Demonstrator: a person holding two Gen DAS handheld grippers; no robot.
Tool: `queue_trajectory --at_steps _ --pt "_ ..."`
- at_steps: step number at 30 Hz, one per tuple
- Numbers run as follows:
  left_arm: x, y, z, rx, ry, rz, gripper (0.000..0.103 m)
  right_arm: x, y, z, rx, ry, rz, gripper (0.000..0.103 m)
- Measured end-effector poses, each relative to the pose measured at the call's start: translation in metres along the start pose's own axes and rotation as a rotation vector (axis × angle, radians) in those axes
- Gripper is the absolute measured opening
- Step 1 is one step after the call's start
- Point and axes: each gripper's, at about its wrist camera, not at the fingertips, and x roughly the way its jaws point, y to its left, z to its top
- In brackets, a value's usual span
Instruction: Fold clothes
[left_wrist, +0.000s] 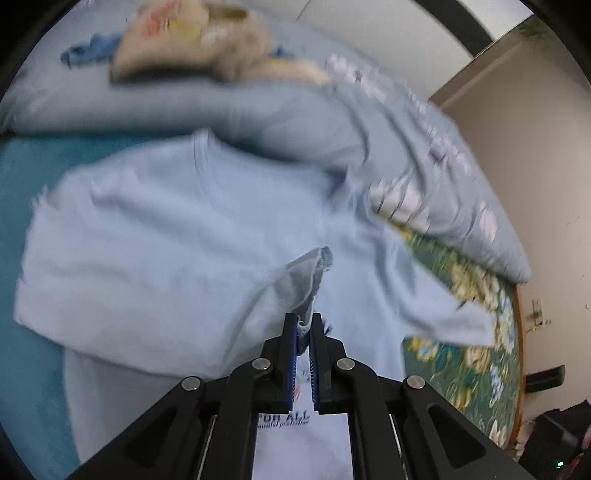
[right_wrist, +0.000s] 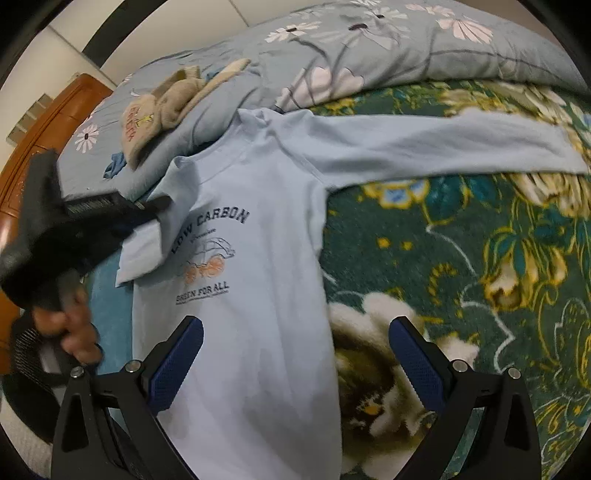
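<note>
A light blue long-sleeved shirt (right_wrist: 255, 280) with a "LOW CARBON / GREEN FOR ALL" print lies face up on the bed. Its right sleeve (right_wrist: 443, 144) stretches out over the green floral bedspread. My left gripper (left_wrist: 304, 321) is shut on the cuff of the left sleeve (left_wrist: 310, 273) and holds it over the shirt's chest; it also shows in the right wrist view (right_wrist: 155, 203), with the sleeve folded under it. My right gripper (right_wrist: 295, 354) is open and empty above the shirt's lower body.
A blue-grey flowered quilt (right_wrist: 369, 51) lies bunched along the far side of the bed. A beige garment (right_wrist: 166, 107) and a blue cloth (right_wrist: 116, 164) lie on it. A green floral bedspread (right_wrist: 480, 277) covers the bed. A wooden headboard (right_wrist: 44, 129) stands at the left.
</note>
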Motion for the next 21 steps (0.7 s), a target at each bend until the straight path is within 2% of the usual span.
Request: queue_trajectory --at_steps 4,5,6,7,8,10,13,16,18,21 --pt "0.005 0.009 -0.003 -0.010 0.016 -0.027 0.011 0.008 -0.005 -0.002 0.010 0.020 -0.004 0.101" --pt "0.002 0.010 -0.004 -0.013 0.016 -0.037 0.018 0.009 -0.005 -0.001 0.009 0.021 -0.001 0.101" --pt "0.000 0.011 -0.004 -0.009 0.021 -0.046 0.030 0.011 -0.004 0.001 0.008 0.021 0.002 0.101" --pt "-0.002 0.011 -0.004 -0.005 0.027 -0.054 0.036 0.013 -0.002 0.003 0.005 0.019 0.008 0.101" --pt "-0.007 0.011 -0.006 0.019 0.026 -0.067 0.040 0.014 0.001 0.006 0.001 0.016 0.017 0.101" --pt "-0.017 0.010 -0.008 0.070 0.006 -0.054 0.042 0.016 0.006 0.013 -0.009 0.008 0.036 0.101" --pt "-0.035 0.019 -0.013 0.118 -0.046 0.044 0.048 0.021 0.022 0.028 -0.039 -0.010 0.070 0.101" --pt "-0.054 0.047 -0.018 0.117 -0.132 0.261 0.051 0.035 0.035 0.044 -0.040 0.004 0.122 0.101" --pt "-0.063 0.069 -0.024 0.075 -0.177 0.376 0.052 0.050 0.044 0.052 -0.036 0.029 0.157 0.101" --pt "-0.063 0.095 -0.026 -0.049 -0.170 0.370 0.053 0.077 0.058 0.061 -0.038 0.066 0.174 0.101"
